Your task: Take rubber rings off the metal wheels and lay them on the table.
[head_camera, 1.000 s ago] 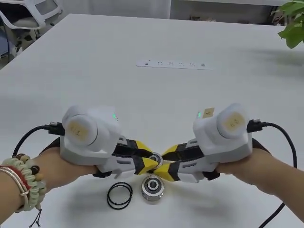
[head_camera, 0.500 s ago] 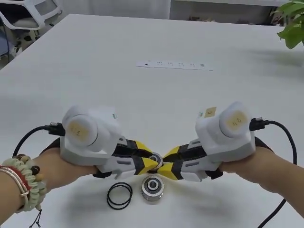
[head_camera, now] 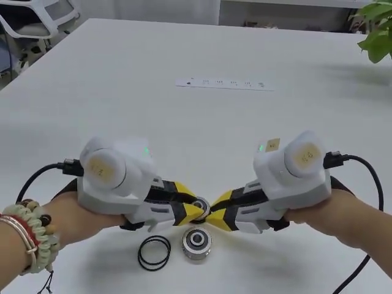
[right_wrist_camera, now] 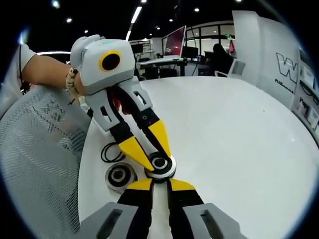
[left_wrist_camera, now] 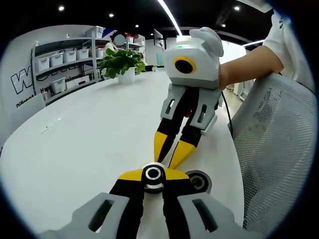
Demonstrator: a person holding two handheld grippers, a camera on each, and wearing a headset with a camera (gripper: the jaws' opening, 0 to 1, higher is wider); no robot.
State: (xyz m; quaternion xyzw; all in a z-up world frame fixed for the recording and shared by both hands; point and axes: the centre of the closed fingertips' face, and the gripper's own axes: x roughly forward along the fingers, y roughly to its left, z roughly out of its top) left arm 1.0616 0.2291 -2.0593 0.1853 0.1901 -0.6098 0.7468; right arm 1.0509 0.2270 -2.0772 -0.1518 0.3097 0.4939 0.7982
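A small metal wheel (head_camera: 201, 206) hangs just above the table between both grippers. My left gripper (head_camera: 195, 208) comes in from the left and is shut on the wheel (left_wrist_camera: 153, 175). From the right, my right gripper (head_camera: 213, 215) meets it, its yellow tips pinched together at the wheel's rim (right_wrist_camera: 160, 167), apparently on its rubber ring. A second metal wheel (head_camera: 196, 241) lies flat on the table below them. Two black rubber rings (head_camera: 154, 251) lie overlapping just left of that wheel.
A white power strip (head_camera: 224, 82) is set into the table farther back. A green plant (head_camera: 378, 30) stands at the far right and an office chair (head_camera: 37, 18) at the far left. A mesh chair back (left_wrist_camera: 279, 149) is close behind the hands.
My right gripper has drawn slightly to the right and tilted, away from the left gripper's tips. The left gripper, table wheel and rings have stayed put.
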